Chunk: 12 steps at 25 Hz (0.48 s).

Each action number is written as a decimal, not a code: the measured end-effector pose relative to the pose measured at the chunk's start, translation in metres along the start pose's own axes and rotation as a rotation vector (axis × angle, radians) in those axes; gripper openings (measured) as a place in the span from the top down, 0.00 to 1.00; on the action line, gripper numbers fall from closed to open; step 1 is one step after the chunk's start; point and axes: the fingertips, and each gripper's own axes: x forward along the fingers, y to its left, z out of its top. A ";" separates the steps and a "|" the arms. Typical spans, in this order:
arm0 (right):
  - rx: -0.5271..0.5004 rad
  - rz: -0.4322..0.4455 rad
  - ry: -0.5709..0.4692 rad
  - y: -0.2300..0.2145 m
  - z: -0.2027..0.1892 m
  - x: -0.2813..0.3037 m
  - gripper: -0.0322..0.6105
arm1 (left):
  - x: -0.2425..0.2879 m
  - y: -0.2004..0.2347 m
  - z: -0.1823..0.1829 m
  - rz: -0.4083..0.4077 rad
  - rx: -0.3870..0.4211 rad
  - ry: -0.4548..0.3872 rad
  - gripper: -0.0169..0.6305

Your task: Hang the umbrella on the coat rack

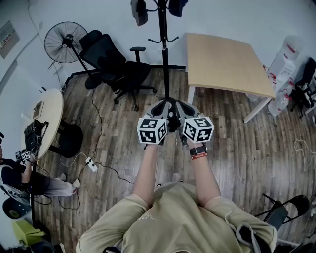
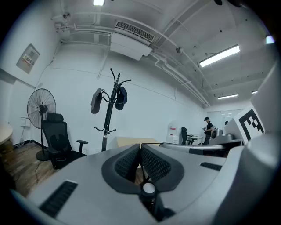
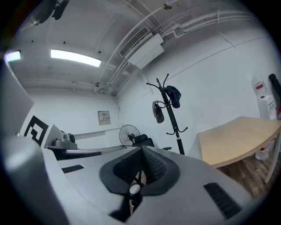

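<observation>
The left gripper (image 2: 139, 146) and right gripper (image 3: 141, 149) are held with jaws pressed together, empty, above the brown wood-plank floor (image 1: 118, 143), before the black pole coat rack (image 1: 164, 49) beside a pale wooden table (image 1: 224, 62), where what looks like a folded grey umbrella (image 2: 96, 101) is hung.

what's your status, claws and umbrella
Left claw shut, empty; right claw shut, empty. No umbrella held, none made out. Rack ahead, two dark items hung on it. Chair left of it, table right.
</observation>
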 end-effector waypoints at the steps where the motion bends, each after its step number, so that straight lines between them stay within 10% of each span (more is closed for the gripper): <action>1: -0.012 -0.002 -0.001 -0.001 0.002 -0.001 0.93 | 0.002 -0.003 0.002 -0.003 -0.001 -0.003 0.93; 12: -0.007 0.027 -0.045 -0.033 0.020 -0.020 0.93 | 0.020 -0.039 0.009 0.008 0.041 -0.035 0.93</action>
